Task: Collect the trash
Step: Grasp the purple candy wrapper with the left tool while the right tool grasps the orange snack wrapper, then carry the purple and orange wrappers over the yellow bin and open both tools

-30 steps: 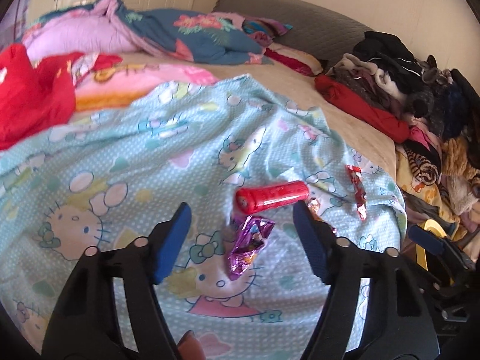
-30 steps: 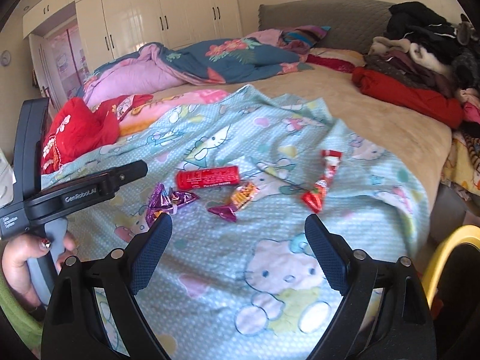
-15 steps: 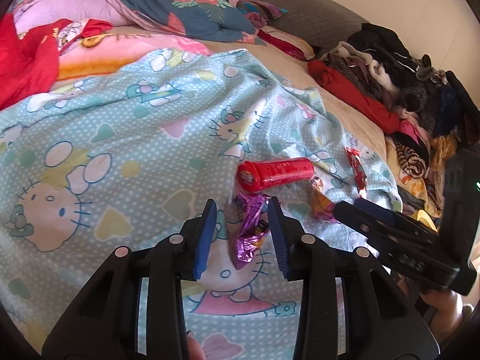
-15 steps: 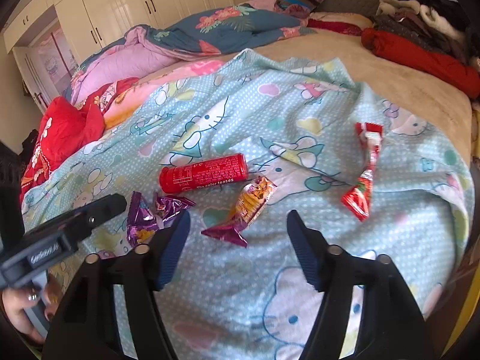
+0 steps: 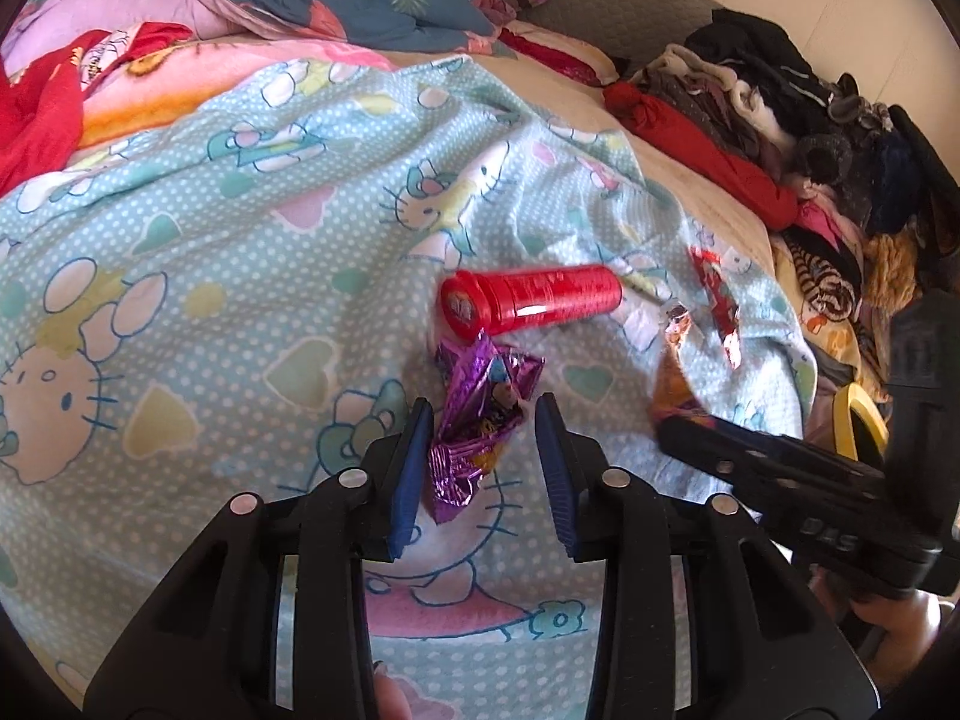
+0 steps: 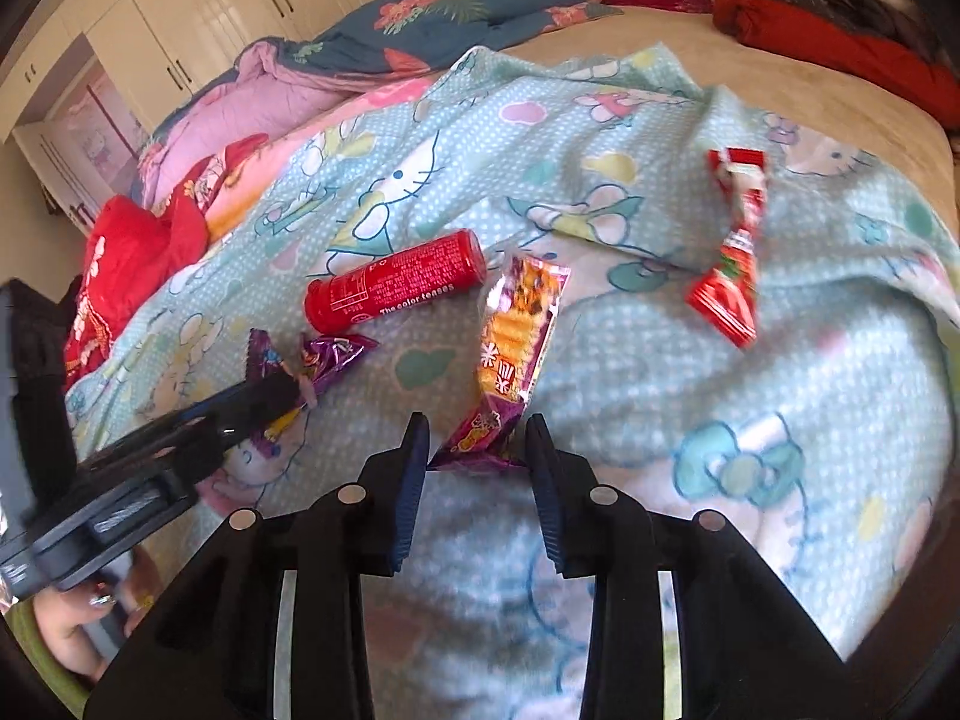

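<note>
Both tongs have dropped toward the bed and their jaws have just been closing. My left tongs (image 5: pixel 483 462) now straddle the purple wrapper (image 5: pixel 480 420), whose long axis runs toward 12 o'clock; the left pad touches it, the right stands clear, so not clamped yet. My right tongs (image 6: pixel 477 468) bracket the tail of the orange wrapper (image 6: pixel 519 336), which stretches toward 1 o'clock; whether the pads press it I cannot tell. The red tube (image 5: pixel 531 300) lies crosswise at 12 o'clock. Only the right view shows the whole red sachet (image 6: pixel 732 258) at 2 o'clock.
</note>
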Action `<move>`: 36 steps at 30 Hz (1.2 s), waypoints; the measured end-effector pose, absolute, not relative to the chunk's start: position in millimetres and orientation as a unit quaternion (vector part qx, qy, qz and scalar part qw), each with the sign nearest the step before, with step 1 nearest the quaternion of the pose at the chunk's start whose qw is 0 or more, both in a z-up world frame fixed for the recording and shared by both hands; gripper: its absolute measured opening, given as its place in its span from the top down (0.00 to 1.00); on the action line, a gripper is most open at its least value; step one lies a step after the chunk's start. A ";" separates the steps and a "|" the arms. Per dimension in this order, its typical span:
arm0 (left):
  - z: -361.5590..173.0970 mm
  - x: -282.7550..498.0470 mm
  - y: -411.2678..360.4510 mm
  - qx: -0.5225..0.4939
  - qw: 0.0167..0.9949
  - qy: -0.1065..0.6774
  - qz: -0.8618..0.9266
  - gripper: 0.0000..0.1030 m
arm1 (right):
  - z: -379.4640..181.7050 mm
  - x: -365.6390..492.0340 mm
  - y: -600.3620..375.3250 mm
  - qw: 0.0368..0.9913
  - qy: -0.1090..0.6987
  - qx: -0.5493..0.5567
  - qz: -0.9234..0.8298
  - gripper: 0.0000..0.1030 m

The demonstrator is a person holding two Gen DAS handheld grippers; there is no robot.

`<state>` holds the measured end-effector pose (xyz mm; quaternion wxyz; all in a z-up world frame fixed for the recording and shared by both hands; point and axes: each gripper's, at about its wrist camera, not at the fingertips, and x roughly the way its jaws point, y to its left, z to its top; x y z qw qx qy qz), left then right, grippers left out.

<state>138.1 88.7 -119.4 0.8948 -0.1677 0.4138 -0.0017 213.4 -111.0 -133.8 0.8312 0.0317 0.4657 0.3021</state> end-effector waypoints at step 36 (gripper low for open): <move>-39.4 128.3 -24.5 -0.107 0.925 0.346 -0.112 0.87 | -52.0 163.1 -239.5 0.882 0.368 0.110 0.274 0.70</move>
